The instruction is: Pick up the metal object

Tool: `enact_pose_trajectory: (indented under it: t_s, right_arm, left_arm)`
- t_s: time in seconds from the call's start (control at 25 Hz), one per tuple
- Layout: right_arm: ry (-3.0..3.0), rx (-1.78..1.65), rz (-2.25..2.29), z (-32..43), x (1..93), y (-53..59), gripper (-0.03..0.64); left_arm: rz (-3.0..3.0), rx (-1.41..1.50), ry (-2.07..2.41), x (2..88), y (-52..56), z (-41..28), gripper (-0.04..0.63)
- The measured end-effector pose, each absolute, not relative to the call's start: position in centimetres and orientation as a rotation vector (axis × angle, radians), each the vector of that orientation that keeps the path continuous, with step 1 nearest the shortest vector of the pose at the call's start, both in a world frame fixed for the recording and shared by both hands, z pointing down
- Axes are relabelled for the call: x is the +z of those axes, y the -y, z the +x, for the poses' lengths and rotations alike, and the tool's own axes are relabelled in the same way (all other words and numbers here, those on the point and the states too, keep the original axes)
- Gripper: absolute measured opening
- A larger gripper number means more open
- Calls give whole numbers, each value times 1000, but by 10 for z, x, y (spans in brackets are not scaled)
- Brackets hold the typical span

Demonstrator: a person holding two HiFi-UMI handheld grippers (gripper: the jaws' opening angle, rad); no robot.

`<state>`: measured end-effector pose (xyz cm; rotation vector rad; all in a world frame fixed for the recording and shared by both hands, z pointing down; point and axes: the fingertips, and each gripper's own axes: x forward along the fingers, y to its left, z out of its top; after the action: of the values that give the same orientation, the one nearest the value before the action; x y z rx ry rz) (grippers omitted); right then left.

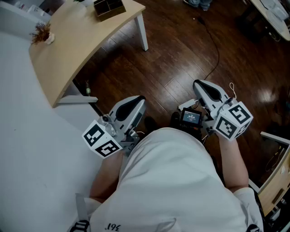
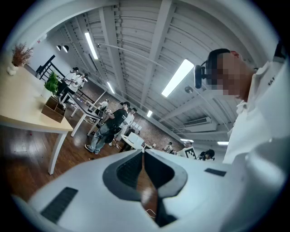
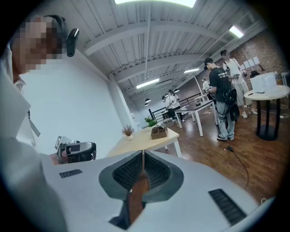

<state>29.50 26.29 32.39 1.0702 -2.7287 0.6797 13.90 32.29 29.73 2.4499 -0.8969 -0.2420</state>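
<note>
Metal surfaces cannot be picked out in any view, so the place of the metal object cannot be told.

Nearest the person, the left gripper [image 1: 138, 100], white-shelled with dark grey ribbed pads, is held level to the left of the white shirt [image 1: 167, 181]. Its jaws are seen pressed together at the tips, with nothing between them. The right gripper [image 1: 199, 84], of the same build, is held to the right and tipped slightly downward; its jaws are likewise closed on each other and empty. A black-and-white marker cube is carried at the near end of each gripper.

Between the two grippers, close against the person's waist, a small black device with a lit screen [image 1: 190, 118] is seen. A dark brown wooden plank floor [image 1: 181, 59] is spread beneath, and a thin black cable [image 1: 218, 52] is laid across it toward the far right.

At the far left a light wooden table with white legs [image 1: 77, 41] is placed, well apart from both grippers. On it a brown compartmented box [image 1: 108, 8] and a small bunch of dried plant [image 1: 41, 32] are set. A plain white wall [image 1: 27, 136] is seen along the near left. Standing people [image 3: 224, 97] are seen far off in the right gripper view.
</note>
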Motion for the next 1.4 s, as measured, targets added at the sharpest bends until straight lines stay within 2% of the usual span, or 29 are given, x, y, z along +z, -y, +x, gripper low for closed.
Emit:
enact_pose_trajectory:
  t_s: [0.88, 1.4]
  right_arm:
    - [2695, 697, 1046, 220, 326, -284, 4]
    - [2669, 705, 1043, 191, 335, -276, 5]
  left_arm:
    - [2403, -254, 945, 303, -349, 55, 0]
    - [2396, -259, 927, 311, -337, 29, 0]
